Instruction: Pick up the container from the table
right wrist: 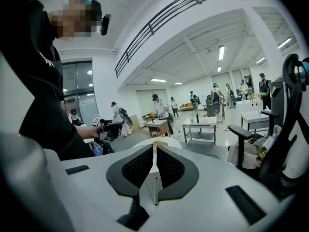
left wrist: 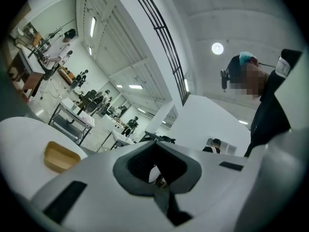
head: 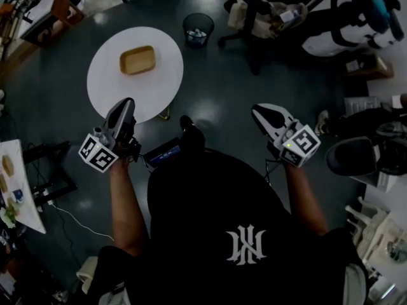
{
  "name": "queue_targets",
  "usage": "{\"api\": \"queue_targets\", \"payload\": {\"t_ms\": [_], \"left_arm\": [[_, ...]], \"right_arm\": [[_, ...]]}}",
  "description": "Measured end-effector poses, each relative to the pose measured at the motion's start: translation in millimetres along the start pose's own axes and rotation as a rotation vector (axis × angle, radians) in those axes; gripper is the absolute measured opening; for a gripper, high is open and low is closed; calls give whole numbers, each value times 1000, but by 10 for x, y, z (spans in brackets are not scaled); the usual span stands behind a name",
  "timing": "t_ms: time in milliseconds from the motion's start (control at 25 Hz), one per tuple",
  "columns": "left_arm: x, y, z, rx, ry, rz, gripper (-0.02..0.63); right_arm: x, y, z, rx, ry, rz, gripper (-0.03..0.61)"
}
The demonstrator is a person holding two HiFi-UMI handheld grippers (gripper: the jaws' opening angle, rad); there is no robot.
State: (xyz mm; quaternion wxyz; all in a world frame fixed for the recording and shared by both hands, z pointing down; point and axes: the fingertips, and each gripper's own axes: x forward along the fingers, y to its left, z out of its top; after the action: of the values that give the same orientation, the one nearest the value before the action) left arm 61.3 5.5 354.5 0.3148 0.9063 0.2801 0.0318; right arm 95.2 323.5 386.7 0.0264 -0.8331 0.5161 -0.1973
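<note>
"The person in the black shirt (head: 241, 234) is closest. What's in front?"

"A round white counter (head: 108, 94). The left hand-held gripper (head: 125, 105) points at its near edge, jaws together, empty. The right hand-held gripper (head: 259, 111) is over the dark floor (head: 216, 81), also closed on nothing."

"And the container (head: 138, 60)?"

"On the counter, beyond the left one, untouched."

Arms (head: 124, 202) stretched forward, a person holds the left tool (head: 124, 107) and the right tool (head: 259, 112) well apart, each with jaws closed together, gripping nothing.
</note>
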Motion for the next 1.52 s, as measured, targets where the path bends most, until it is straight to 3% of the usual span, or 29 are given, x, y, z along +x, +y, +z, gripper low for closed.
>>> {"api": "queue_targets", "payload": {"t_ms": [200, 520, 800, 1080, 1320, 1520], "left_arm": [[8, 373, 109, 29, 49, 75, 3], [-62, 868, 492, 72, 17, 171, 3], [-222, 1125, 486, 80, 43, 289, 3], [-304, 1347, 293, 12, 63, 403, 3], [-319, 1573, 113, -81, 55, 583, 3], [-252, 1808, -26, -156, 23, 674, 3]], "right_arm": [[627, -148, 317, -3, -20, 85, 48], [1527, -262, 674, -32, 28, 210, 49], [2043, -240, 759, -18, 38, 337, 49], [2634, -339, 781, -77, 113, 469, 49], [3388, -414, 771, -79, 209, 692, 49], [3903, -401, 719, -133, 312, 836, 52]]}}
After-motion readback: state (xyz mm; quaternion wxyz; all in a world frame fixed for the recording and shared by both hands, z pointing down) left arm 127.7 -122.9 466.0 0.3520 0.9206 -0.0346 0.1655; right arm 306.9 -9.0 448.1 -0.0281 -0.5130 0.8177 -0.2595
